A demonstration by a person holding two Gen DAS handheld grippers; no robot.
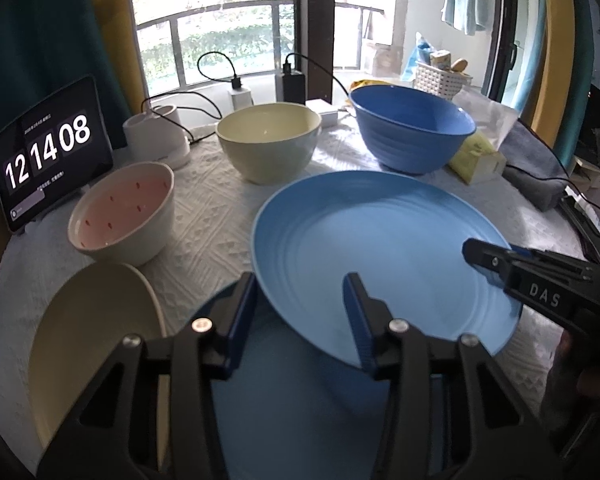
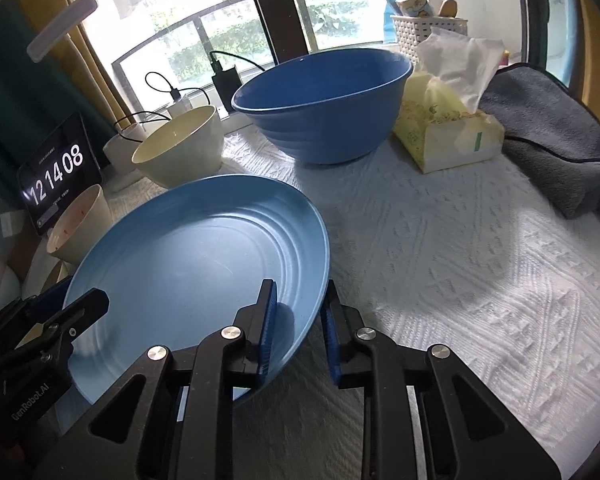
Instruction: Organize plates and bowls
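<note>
On the far left of the worktop point(image 1: 204, 236), which is covered by a white textured cloth, a tablet point(image 1: 48, 152) showing a clock is propped upright. Just to its right a white bowl with a pink, speckled inside point(image 1: 124, 216) is set, and nearer the camera a cream plate point(image 1: 88, 344) is seen lying flat. Behind them a cream bowl point(image 1: 268, 140) is placed, with a large dark blue bowl point(image 1: 412, 128) to its right, near the window. A yellow tissue pack point(image 2: 448, 136) and a grey pouch point(image 2: 548, 132) are found further right.

In the middle, a light blue plate point(image 1: 376, 248) is held tilted, its near edge raised above a darker blue plate point(image 1: 300, 412) lying beneath it. The left gripper point(image 1: 300, 312) is set astride the light blue plate's near left rim, one finger over and one under; whether the fingers point(image 1: 356, 312) press on it cannot be told. The right gripper point(image 2: 298, 320) is clenched on the same plate's right rim, the rim being pinched between its blue pads.
</note>
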